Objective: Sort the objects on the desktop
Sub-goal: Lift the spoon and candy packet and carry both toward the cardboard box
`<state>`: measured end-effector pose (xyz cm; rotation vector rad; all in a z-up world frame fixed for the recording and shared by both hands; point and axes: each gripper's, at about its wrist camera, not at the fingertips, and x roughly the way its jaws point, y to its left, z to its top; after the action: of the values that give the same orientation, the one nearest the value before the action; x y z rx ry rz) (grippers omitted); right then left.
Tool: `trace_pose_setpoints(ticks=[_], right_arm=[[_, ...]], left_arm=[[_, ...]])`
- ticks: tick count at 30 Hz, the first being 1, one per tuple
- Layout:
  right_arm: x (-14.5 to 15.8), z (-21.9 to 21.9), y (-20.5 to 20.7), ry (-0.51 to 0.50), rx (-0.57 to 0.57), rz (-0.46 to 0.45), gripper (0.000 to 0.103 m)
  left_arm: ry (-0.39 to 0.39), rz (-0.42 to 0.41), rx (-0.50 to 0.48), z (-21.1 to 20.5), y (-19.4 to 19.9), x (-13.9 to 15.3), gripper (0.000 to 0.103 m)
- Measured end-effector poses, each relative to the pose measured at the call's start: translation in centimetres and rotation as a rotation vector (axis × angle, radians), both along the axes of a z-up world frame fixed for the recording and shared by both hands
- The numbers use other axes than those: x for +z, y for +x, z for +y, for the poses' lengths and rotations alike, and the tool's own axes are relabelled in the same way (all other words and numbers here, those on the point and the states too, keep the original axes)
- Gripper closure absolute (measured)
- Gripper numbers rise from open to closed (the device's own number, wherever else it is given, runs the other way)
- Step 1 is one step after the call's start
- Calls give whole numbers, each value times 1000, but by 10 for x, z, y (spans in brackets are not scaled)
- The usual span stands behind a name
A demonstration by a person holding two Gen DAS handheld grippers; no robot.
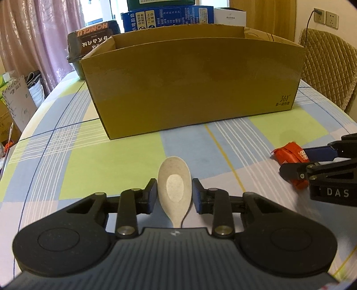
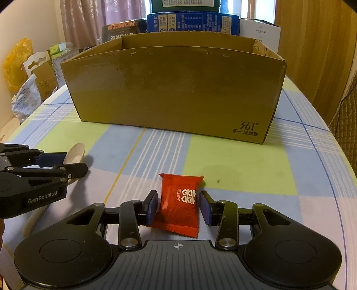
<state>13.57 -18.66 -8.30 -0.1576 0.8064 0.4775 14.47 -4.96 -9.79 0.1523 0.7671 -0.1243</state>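
Your left gripper [image 1: 174, 192] sits open around the beige spoon [image 1: 174, 183]; your right gripper [image 2: 178, 206] is open too, straddling the red candy packet [image 2: 178, 200], both near the cardboard box [image 2: 174, 89].

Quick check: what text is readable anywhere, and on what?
"361°": cardboard box, lower right corner; Chinese line beneath, unreadable.
"GenRobot.AI": left gripper.
"DAS": right gripper.
"HONGLU", upside down: dark box.
Red packet: white emblem, small characters unreadable.
Blue carton: too small.
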Motion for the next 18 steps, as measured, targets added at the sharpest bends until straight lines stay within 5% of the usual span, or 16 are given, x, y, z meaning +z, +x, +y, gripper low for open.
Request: trace_pose_setpoints(ticks=[5, 7, 18], right_arm=[[-1, 1, 0, -3, -7, -5, 65], [0, 2, 0, -6, -11, -11, 74], [12, -3, -8, 15, -20, -39, 75]], left_arm=[[-33, 21, 12, 4, 0, 2, 76], [-46, 27, 19, 4, -2, 3, 76], [-103, 28, 38, -5, -21, 16, 76]])
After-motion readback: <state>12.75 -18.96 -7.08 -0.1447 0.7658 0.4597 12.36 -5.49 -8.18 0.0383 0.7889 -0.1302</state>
